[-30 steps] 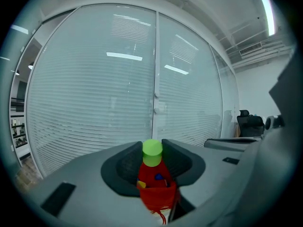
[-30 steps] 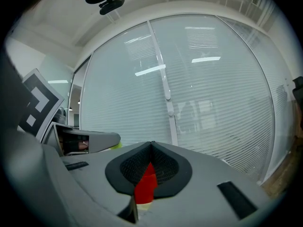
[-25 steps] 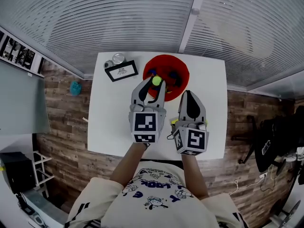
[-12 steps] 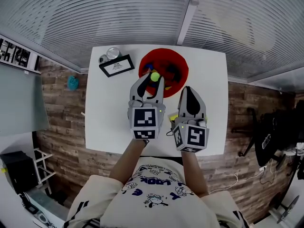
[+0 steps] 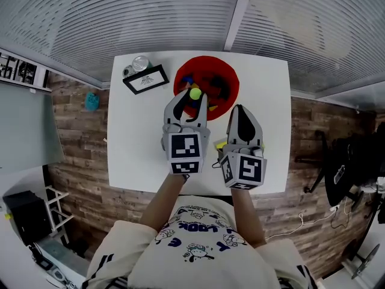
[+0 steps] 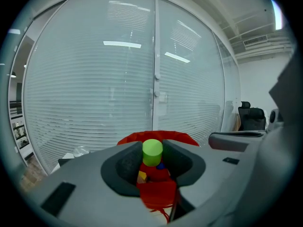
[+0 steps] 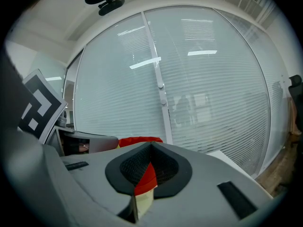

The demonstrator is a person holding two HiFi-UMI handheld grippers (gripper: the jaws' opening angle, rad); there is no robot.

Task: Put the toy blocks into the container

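The green block (image 6: 152,151), a short round cylinder, sits between the tips of the left gripper (image 5: 193,98). The jaws stand wide but are clamped on its curved sides. In the head view it hangs over the near side of the red bowl (image 5: 207,65), which stands toward the far edge of the white table (image 5: 264,101) and already holds other blocks (image 5: 218,90). The right gripper (image 5: 240,110) hovers just beside the bowl with its jaws together and nothing in them. The block looks small, stiff and smooth, probably plastic or painted wood, so it should be light and hard to damage. Its round wall gives the flat pads only a narrow line of contact on each side, so it could twist or squirt out if the squeeze is uneven. The safest hold seems to be the present one: across the widest part, near mid-height, with the flat ends left free. Once let go it will likely bounce or roll, so a low release well inside the rim looks wise. The bowl itself may be light enough to slide if bumped.
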